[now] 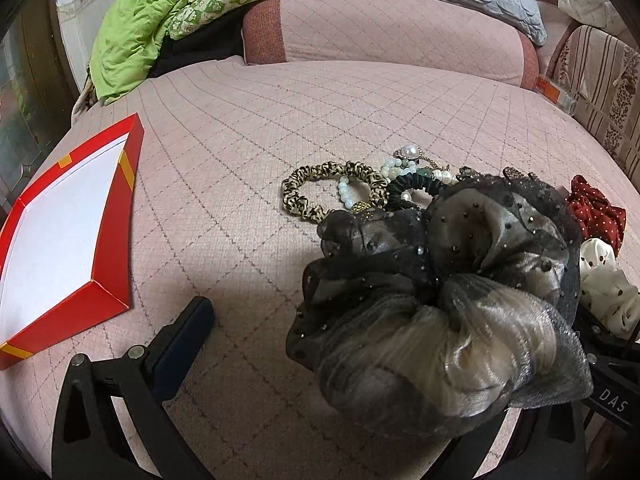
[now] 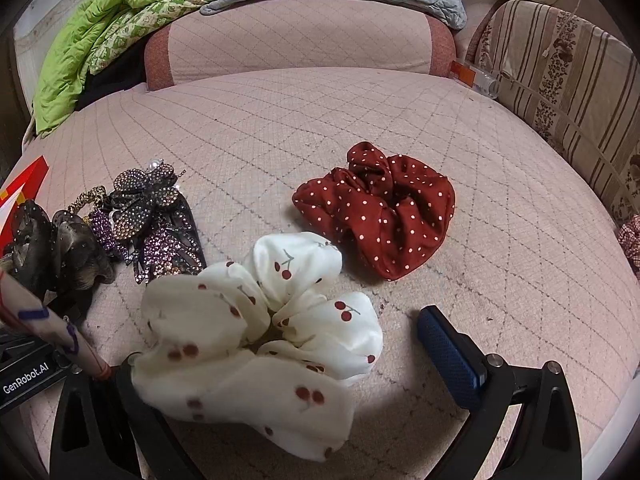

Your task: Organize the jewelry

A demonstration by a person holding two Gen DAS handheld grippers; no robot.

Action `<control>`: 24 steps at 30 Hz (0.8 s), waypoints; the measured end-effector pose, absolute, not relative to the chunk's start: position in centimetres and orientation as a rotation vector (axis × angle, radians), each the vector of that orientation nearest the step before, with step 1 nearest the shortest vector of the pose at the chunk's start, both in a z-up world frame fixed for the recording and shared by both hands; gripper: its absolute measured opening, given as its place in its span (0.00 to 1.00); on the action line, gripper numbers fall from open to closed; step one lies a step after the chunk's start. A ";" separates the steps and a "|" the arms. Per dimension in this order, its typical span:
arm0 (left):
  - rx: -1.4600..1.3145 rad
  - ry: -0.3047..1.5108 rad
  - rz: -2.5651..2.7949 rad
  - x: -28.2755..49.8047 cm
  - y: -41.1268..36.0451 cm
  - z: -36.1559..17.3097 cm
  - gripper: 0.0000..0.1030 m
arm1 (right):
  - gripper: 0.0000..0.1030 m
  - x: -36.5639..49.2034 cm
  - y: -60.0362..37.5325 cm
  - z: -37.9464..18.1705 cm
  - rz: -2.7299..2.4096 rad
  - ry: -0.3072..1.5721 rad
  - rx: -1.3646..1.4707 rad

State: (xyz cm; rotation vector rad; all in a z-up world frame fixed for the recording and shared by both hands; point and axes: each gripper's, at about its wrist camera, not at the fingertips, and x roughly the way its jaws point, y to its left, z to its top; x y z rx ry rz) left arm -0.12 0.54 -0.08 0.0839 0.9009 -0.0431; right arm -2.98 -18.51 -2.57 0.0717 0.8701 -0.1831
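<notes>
Right wrist | "GenRobot.AI" on left hand-held gripper [image 2: 24, 376] | left wrist | "DAS"

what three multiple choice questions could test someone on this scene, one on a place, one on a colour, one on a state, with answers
1. Where does the red box lie in the left wrist view?
A. left of the hair ties
B. on the grey pillow
C. on the striped cushion

2. What colour is the polka-dot scrunchie with white dots?
A. green
B. dark red
C. blue

3. What state is the red box in?
A. closed with a lid
B. open, with only its white floor showing
C. packed with scrunchies

Answers:
1 A, it sits at the left edge of the pink cover, with the leopard hair tie further right.
2 B, its fabric is dark red in the right wrist view, beyond the white cherry scrunchie.
3 B, no lid covers it and the visible part of the floor is bare.
</notes>
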 end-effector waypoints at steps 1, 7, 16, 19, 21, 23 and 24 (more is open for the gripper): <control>0.084 0.901 -0.043 -0.1 0.5 -0.1 1.00 | 1.00 -3.0 -18.6 -2.6 -0.183 0.870 0.072; 0.084 0.900 -0.043 -0.1 0.5 0.0 1.00 | 1.00 -3.2 -18.7 -2.5 -0.188 0.868 0.069; 0.087 0.928 -0.058 -0.1 0.5 0.1 1.00 | 1.00 -3.4 -19.0 -2.3 -0.189 0.879 0.084; 0.088 0.968 -0.116 -0.6 1.1 1.0 1.00 | 1.00 -4.1 -19.1 -1.6 -0.171 0.892 0.113; 0.081 0.930 -0.107 -1.9 1.8 2.0 1.00 | 1.00 -5.4 -19.3 -0.7 -0.161 0.871 0.132; 0.061 0.888 -0.118 -3.6 2.5 3.4 1.00 | 1.00 -6.8 -19.3 0.3 -0.152 0.837 0.130; 0.051 0.859 -0.130 -4.8 2.8 4.4 1.00 | 1.00 -7.5 -19.2 0.8 -0.149 0.820 0.120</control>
